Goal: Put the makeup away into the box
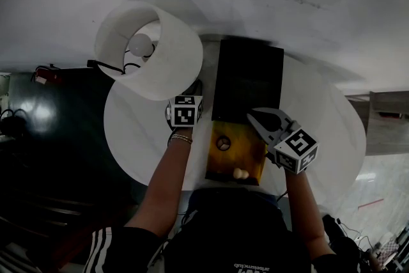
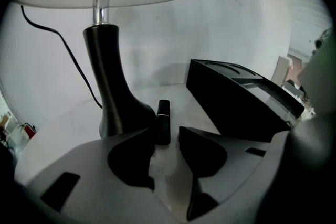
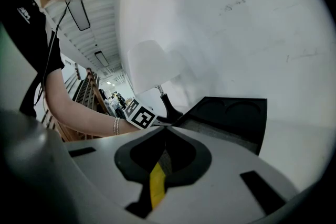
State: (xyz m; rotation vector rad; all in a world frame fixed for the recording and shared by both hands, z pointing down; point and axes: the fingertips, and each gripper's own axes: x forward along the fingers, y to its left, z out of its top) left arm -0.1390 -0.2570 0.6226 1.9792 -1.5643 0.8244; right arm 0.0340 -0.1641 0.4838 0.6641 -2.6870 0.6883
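A black lipstick tube (image 2: pixel 163 119) lies on the white table beside the lamp's dark base (image 2: pixel 113 102). My left gripper (image 2: pixel 167 134) is open, and the near end of the tube sits between its fingertips without the pads pressing on it. In the head view its marker cube (image 1: pixel 185 110) shows by the lamp. The box (image 1: pixel 250 151) has a yellow inside and holds a round dark item (image 1: pixel 223 144) and a pale item (image 1: pixel 240 172). Its black lid (image 1: pixel 248 80) stands open. My right gripper (image 1: pixel 251 116) hangs shut and empty over the box; its tips (image 3: pixel 165 131) meet.
A table lamp with a white shade (image 1: pixel 153 54) stands at the table's left, its cord (image 2: pixel 63 44) trailing behind the base. The round white table (image 1: pixel 137 137) ends close in front of me. The box lid (image 2: pixel 236 99) rises just right of the left gripper.
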